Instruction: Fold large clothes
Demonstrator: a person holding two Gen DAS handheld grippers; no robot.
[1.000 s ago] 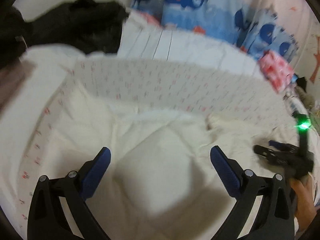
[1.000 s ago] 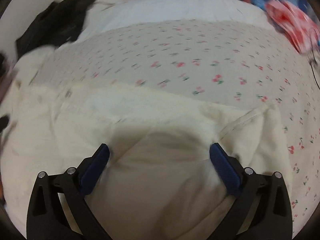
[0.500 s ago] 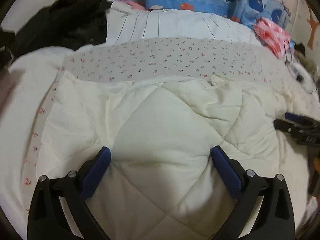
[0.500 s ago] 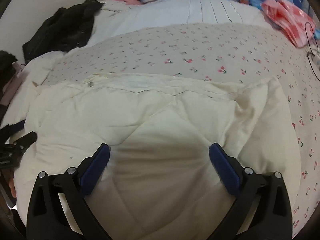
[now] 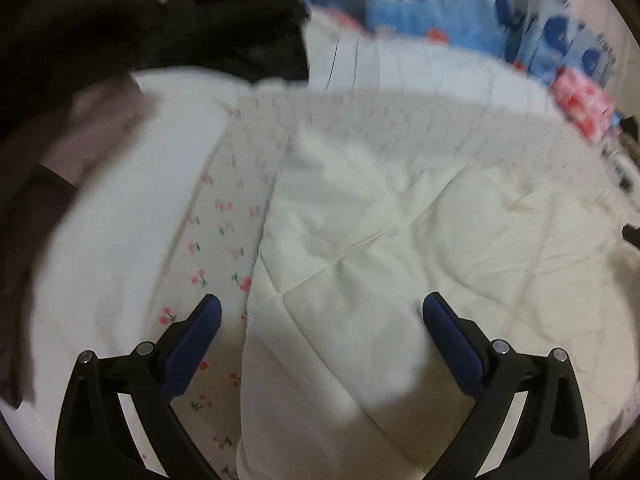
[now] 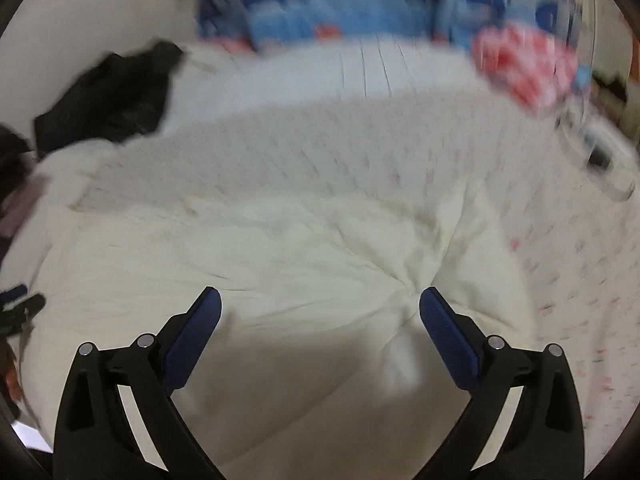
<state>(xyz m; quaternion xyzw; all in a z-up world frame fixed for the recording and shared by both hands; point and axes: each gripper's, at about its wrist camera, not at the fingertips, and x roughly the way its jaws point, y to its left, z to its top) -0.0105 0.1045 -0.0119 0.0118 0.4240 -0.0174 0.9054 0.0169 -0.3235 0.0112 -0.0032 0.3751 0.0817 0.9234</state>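
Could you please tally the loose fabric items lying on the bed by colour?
Cream: 1, the quilted garment
Black: 1, the black garment
Pink-red: 1, the patterned cloth
Total: 3

- Your left tongs (image 5: 320, 316) and right tongs (image 6: 320, 308) have blue pads on black arms.
- The quilted garment (image 5: 420, 248) under them is plain cream.
- The sheet (image 5: 224, 216) at 9 o'clock of it is white with small red cherries.
- At 12 o'clock, the pillow (image 6: 344, 4) is light blue with dark blue whales.
- At 10 o'clock lies a black garment (image 6: 116, 96); at 2 o'clock, a red-and-pink cloth (image 6: 528, 68).
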